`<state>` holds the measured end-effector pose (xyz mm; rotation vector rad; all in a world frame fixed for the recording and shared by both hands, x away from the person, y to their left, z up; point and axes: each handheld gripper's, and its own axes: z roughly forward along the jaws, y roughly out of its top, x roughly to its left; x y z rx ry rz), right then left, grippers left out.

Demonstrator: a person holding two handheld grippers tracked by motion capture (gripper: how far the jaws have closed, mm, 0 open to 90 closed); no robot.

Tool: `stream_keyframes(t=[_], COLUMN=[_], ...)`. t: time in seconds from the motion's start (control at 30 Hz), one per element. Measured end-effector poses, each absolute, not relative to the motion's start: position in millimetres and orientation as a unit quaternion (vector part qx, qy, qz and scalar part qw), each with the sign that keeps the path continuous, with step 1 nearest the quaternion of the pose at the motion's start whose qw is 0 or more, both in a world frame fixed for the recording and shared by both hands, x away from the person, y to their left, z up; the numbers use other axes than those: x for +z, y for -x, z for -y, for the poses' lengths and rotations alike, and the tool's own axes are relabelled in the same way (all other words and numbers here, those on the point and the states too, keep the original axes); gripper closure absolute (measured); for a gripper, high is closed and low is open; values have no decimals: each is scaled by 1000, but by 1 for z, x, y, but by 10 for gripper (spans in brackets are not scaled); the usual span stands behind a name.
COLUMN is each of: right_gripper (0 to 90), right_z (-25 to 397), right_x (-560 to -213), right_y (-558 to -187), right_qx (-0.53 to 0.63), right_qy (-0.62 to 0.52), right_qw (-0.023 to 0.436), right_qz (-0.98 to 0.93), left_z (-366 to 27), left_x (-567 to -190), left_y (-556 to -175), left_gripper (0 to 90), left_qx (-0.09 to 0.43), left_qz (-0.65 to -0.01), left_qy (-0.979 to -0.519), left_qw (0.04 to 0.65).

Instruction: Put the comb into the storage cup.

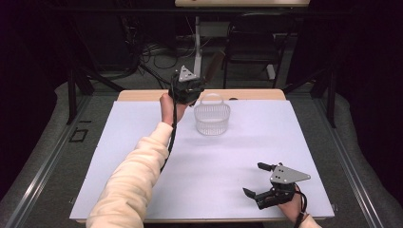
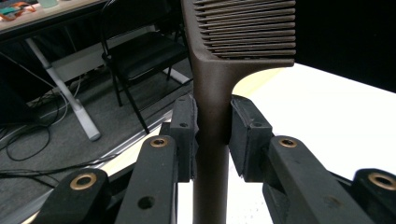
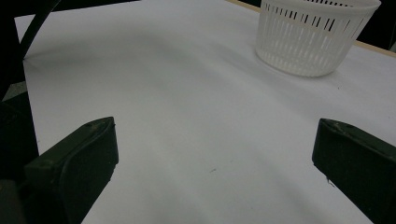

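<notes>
Dark room, black folding chair [image 1: 250, 40], grey carpet, tangled floor cables [image 1: 157, 52].

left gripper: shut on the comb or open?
Shut on it. In the left gripper view the left gripper has both pads pressed against the brown comb handle, one each side, no gap; teeth above the jaws.

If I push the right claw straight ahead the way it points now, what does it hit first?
Probably the white basket: in the right gripper view it stands ahead, toward the right, with bare sheet before it. The open right claw might slip past its left side; depth is unclear.
</notes>
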<state>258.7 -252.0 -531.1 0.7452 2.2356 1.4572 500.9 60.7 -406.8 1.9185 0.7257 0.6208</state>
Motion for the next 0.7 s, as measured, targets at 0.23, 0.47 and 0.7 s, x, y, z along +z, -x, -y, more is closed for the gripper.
stream_keyframes(t=[0.23, 0.47, 0.7], right_gripper=[0, 0, 0], right_z=[252, 252, 252], right_x=[-531, -531, -531], right_y=[-259, -258, -258], right_qx=[516, 515, 515], right_qy=[-265, -266, -266], right_qw=[184, 183, 183], right_qz=[-793, -794, -794], left_z=[-57, -52, -49], left_x=[-411, -416, -419], left_y=[-501, -503, -503], left_gripper=[723, 724, 724], left_qx=[250, 245, 239], left_qz=[-298, -302, -302], left_qy=[-783, -781, -780], left_qw=[486, 489, 493])
